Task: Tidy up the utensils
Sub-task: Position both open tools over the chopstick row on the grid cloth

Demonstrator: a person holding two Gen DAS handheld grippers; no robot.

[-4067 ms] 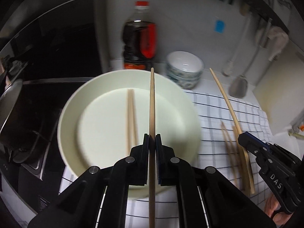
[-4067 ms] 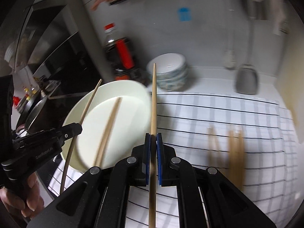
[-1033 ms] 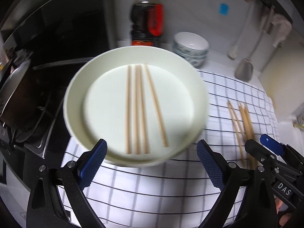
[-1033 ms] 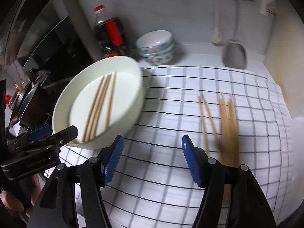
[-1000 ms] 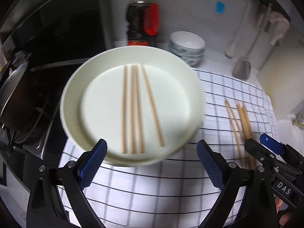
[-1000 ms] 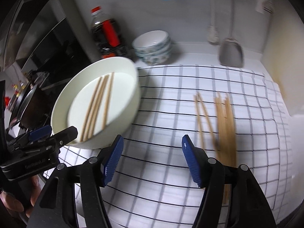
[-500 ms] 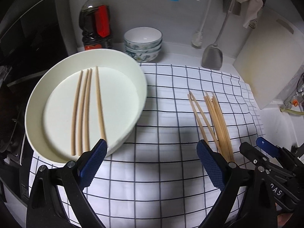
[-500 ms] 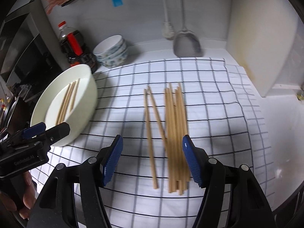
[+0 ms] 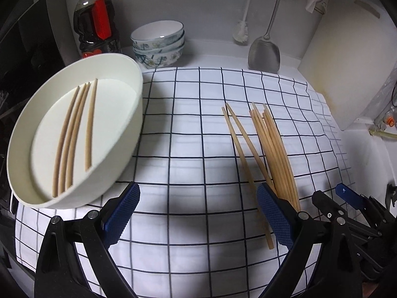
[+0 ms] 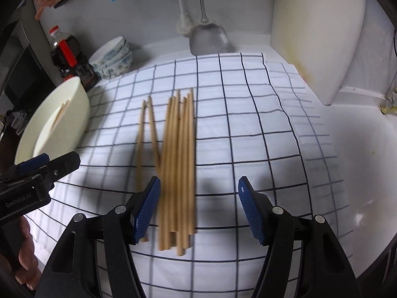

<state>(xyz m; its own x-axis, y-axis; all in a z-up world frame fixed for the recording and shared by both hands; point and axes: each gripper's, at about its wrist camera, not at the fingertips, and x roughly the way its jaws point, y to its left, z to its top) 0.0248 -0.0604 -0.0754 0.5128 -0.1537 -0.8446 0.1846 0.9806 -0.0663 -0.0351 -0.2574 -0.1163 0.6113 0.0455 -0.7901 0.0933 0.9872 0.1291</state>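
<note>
- Left wrist view: I see my left gripper (image 9: 197, 214) spread wide and empty above the checked cloth (image 9: 193, 134). Four chopsticks (image 9: 74, 134) lie in the white bowl (image 9: 135, 114) at left; a loose bundle of chopsticks (image 9: 270, 149) lies on the cloth at right.
- Right wrist view: my right gripper (image 10: 198, 208) is released, holding nothing, and hangs over the near ends of the bundle (image 10: 177, 164). The bowl (image 10: 82, 109) stands at the left.
</note>
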